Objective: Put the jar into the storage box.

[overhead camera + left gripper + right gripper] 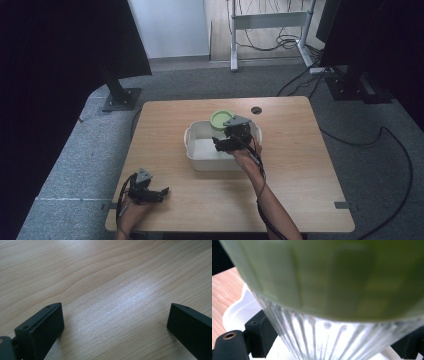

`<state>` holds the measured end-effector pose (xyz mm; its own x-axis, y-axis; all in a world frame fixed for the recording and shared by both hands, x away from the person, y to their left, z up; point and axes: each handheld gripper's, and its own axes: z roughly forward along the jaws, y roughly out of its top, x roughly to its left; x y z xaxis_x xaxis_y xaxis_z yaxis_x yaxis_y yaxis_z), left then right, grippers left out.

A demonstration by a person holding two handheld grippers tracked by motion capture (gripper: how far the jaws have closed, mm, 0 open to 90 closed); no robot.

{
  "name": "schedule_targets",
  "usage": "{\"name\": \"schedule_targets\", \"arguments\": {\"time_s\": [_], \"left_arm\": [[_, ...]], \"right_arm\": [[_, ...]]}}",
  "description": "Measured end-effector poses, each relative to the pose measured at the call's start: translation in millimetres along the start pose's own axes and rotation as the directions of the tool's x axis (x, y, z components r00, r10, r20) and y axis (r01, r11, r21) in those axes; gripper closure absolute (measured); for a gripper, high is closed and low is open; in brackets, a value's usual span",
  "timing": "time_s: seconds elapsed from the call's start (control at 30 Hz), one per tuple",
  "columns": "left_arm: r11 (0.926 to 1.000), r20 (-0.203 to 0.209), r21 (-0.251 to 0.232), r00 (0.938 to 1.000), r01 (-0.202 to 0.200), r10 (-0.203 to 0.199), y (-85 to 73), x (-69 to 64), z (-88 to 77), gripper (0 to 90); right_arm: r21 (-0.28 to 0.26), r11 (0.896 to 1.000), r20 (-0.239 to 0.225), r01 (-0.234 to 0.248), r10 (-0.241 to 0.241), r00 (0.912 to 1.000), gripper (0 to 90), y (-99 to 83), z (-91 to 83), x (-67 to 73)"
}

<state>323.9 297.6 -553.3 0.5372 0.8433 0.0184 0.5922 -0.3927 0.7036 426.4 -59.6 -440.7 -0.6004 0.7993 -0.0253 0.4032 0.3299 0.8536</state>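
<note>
- I have the right gripper [226, 143] up over the white tub [196, 150], which sits near the middle of the wooden table [300, 150]
- Its own camera looks straight at a ribbed clear jar [332, 340] with a green lid [337, 277]; a black jaw stands hard against each side of the glass, so I read it as clamped on the jar just below the lid
- From the high view the green lid [221, 118] shows at the far side of the tub, just beyond the grey plate on top of that gripper
- I cannot tell from these pictures whether the jar rests on the tub floor or hangs clear of it
- In the right gripper view the tub's white rim [239, 312] curves under the jar, with bare table wood off to the left
- The left gripper [159, 193] lies low at the near left corner of the table, well apart from the tub, with my hand behind it
- Its jaws are spread wide, one at each lower corner of the left gripper view, with only pale wood grain [112, 290] between them and nothing in its grasp
- Grey carpet, cables and a stand's legs lie beyond the table
</note>
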Motion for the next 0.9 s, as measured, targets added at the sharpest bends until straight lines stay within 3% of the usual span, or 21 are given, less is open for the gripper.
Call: {"name": "schedule_targets", "arguments": {"time_s": [0.53, 0.73, 0.9], "left_arm": [[1.0000, -0.001, -0.001, 1.0000, -0.001, 0.001, 0.0, 0.0, 0.0, 0.7], [1.0000, -0.001, 0.000, 1.0000, -0.001, 0.001, 0.0, 0.0, 0.0, 0.8], [1.0000, -0.001, -0.001, 1.0000, -0.001, 0.001, 0.0, 0.0, 0.0, 0.7]], "right_arm": [[0.008, 1.000, 0.013, -0.003, 0.003, 0.9999, 10.6, -13.1, 9.9, 3.6], [0.007, 0.998, 0.004, -0.055, 0.055, 0.9985, 10.3, -18.8, 5.7, -3.7], [0.017, 0.998, 0.000, -0.056, 0.056, 0.9984, 10.0, -19.4, 4.5, -2.9]]}}
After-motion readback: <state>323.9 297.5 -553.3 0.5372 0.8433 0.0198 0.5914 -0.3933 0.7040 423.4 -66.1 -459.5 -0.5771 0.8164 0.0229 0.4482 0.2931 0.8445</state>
